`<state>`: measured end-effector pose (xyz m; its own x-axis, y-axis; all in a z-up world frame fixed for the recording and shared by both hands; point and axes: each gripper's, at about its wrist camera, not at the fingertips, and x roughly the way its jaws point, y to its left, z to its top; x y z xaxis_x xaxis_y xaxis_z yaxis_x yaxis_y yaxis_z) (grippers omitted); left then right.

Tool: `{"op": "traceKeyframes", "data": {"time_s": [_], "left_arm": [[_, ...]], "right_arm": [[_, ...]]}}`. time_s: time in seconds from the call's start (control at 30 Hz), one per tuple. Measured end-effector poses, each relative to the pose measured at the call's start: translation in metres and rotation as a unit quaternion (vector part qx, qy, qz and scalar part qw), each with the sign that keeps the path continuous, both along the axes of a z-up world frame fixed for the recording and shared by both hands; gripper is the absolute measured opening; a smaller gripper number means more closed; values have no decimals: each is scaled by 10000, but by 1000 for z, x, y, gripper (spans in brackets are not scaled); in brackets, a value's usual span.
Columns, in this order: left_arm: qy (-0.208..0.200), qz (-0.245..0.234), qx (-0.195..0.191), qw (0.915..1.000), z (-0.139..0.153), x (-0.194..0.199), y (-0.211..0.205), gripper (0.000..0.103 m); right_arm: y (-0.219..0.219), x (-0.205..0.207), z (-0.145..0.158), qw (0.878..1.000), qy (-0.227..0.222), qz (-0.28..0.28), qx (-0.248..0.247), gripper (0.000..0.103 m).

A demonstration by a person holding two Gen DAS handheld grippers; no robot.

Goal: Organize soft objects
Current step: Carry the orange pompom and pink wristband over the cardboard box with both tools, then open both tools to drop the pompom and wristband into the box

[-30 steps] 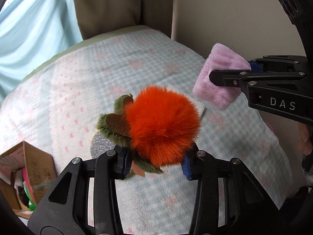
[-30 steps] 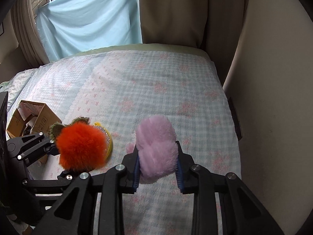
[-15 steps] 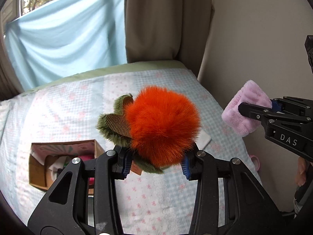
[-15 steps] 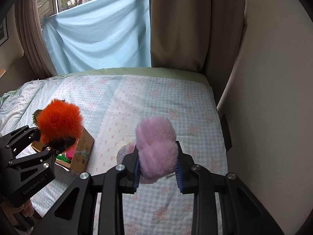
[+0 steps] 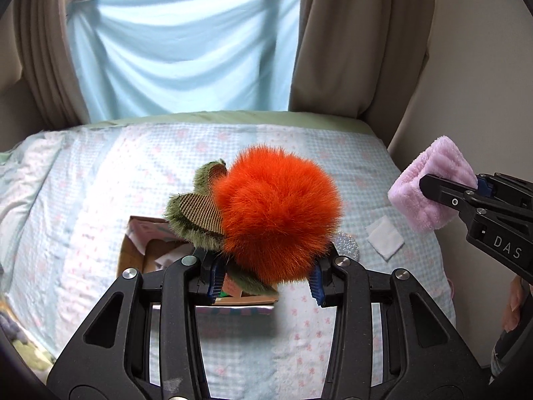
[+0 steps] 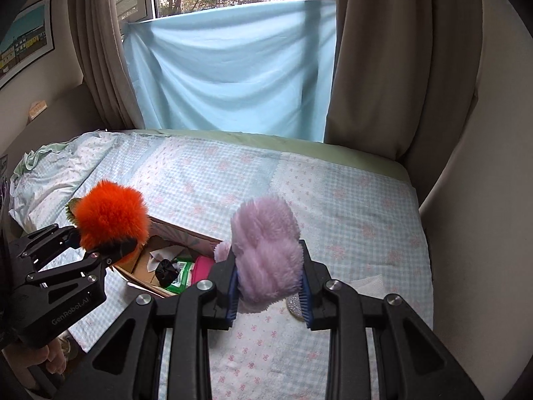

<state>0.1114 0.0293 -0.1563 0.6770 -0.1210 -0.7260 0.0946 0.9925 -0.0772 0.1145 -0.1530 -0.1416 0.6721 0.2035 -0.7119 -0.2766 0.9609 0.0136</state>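
My left gripper (image 5: pixel 265 281) is shut on an orange fluffy plush (image 5: pixel 278 213) with green leaves, held in the air above the bed. Under it lies an open cardboard box (image 5: pixel 133 250), mostly hidden by the plush. My right gripper (image 6: pixel 269 295) is shut on a lilac fluffy cloth (image 6: pixel 266 250), also raised over the bed. The right wrist view shows the orange plush (image 6: pixel 111 215) in the left gripper (image 6: pixel 100 245) just above the cardboard box (image 6: pixel 140 266), which holds several small items. The left wrist view has the lilac cloth (image 5: pixel 429 186) at the right edge.
A checked light-blue quilt (image 6: pixel 349 200) covers the bed. A white square pad (image 5: pixel 384 237) and a silver glittery disc (image 5: pixel 346 248) lie on it at the right. Beige curtains and a blue sheet (image 6: pixel 233 66) hang at the window behind. A wall (image 6: pixel 483 216) borders the bed's right side.
Both grippers have risen and drawn back from the bed with their plush things still held. The window and curtains have come into view, and the cardboard box now sits under the orange plush.
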Motion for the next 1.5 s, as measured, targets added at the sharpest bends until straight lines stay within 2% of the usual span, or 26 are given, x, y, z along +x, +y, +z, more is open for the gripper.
{"op": "traceKeyframes", "data": {"time_s": [0.2, 0.37, 0.63, 0.9, 1.2, 1.33, 1.4, 1.5], "left_arm": [[237, -100, -16, 9997, -10, 19, 76, 37], [521, -330, 78, 9981, -31, 42, 129, 37], [1236, -410, 263, 9911, -90, 78, 186, 37], [1871, -462, 352, 9806, -156, 113, 201, 37], [2575, -817, 436, 9618, -231, 154, 190, 37], [2960, -1055, 278, 9489, -261, 161, 183, 37], [3073, -1198, 437, 9430, -271, 162, 176, 37], [3228, -1304, 481, 9362, -281, 161, 170, 37]], "right_arm": [[69, 14, -11, 9994, 189, -272, 23, 27], [118, 26, -28, 9970, 460, -609, 127, 27], [179, 47, -73, 9910, 926, -916, 300, 27], [209, 84, -132, 9844, 1536, -799, 319, 27], [218, 139, -201, 9711, 2248, -774, 222, 27], [220, 155, -228, 9608, 2624, -813, 381, 27], [218, 162, -242, 9523, 2863, -890, 572, 27], [215, 169, -257, 9414, 3127, -1026, 741, 28]]}}
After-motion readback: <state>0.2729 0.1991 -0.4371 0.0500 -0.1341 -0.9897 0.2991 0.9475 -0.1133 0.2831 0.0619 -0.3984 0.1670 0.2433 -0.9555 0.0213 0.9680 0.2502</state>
